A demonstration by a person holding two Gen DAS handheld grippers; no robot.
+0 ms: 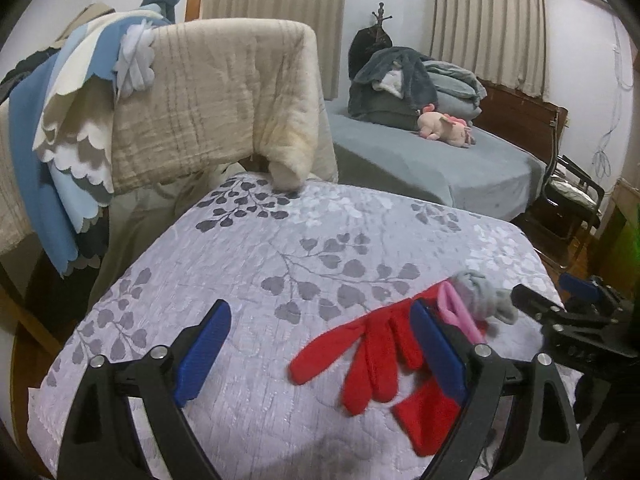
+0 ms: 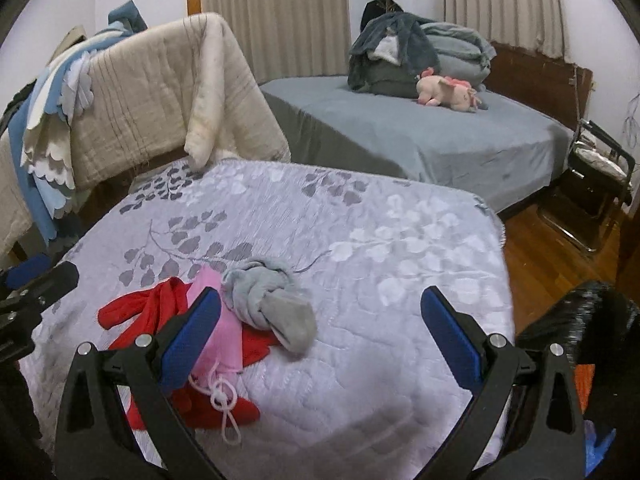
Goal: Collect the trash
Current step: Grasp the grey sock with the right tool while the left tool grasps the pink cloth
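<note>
A red glove [image 1: 372, 356] lies on the leaf-patterned quilt [image 1: 280, 248], with a pink cloth [image 1: 456, 312] and a knotted grey sock [image 1: 480, 294] beside it. My left gripper [image 1: 320, 350] is open and empty, its right finger over the glove. In the right wrist view the red glove [image 2: 148, 308], pink cloth [image 2: 224, 340] with a white string [image 2: 224, 404] and grey sock [image 2: 272, 304] lie at the lower left. My right gripper [image 2: 320, 344] is open and empty, the sock between its fingers. It also shows in the left wrist view [image 1: 560, 312].
A beige quilt [image 1: 208, 100] and blue-white cloths [image 1: 60, 140] hang over a rack at the back left. A grey bed [image 2: 420, 132] with folded bedding and a pink plush toy [image 2: 448, 92] stands behind. A folding chair [image 2: 596, 184] is at the right on the wooden floor.
</note>
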